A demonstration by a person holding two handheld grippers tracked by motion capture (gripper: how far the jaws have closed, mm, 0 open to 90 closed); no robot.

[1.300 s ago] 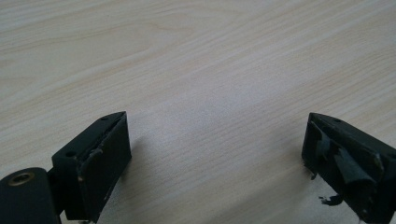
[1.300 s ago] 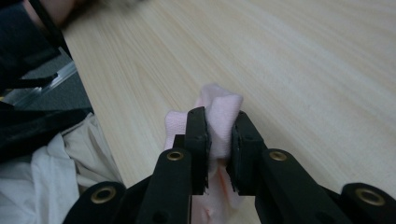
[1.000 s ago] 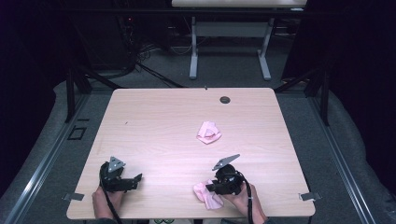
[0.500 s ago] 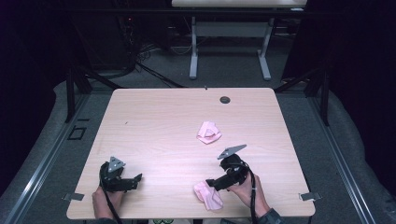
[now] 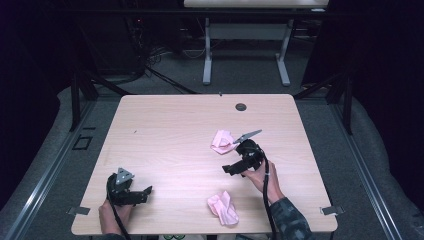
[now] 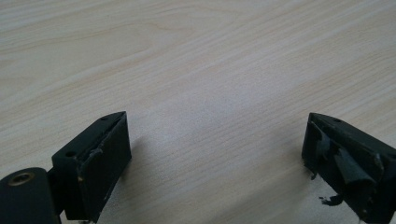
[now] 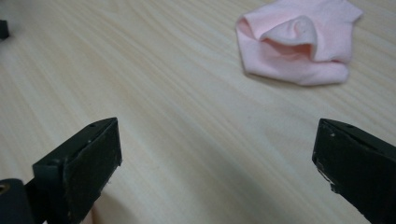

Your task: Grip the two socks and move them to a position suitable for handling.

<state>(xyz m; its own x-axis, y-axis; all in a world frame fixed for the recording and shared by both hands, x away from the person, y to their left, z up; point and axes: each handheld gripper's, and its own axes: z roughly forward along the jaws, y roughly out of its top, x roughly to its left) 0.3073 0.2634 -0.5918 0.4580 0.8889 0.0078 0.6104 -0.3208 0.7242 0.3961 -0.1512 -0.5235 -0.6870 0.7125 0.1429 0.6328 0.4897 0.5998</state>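
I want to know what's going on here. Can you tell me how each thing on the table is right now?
Left hand-held gripper: open, empty, low at the table's near left corner.
Right hand-held gripper: open, empty, beside the far cloth.
Far pink cloth: crumpled, lying on the table, not held.
Near pink cloth: crumpled, lying by the near edge, not held.
Table: light wood, mostly bare.

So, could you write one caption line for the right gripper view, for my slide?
Open right gripper above the wooden table, a crumpled pink cloth lying ahead.
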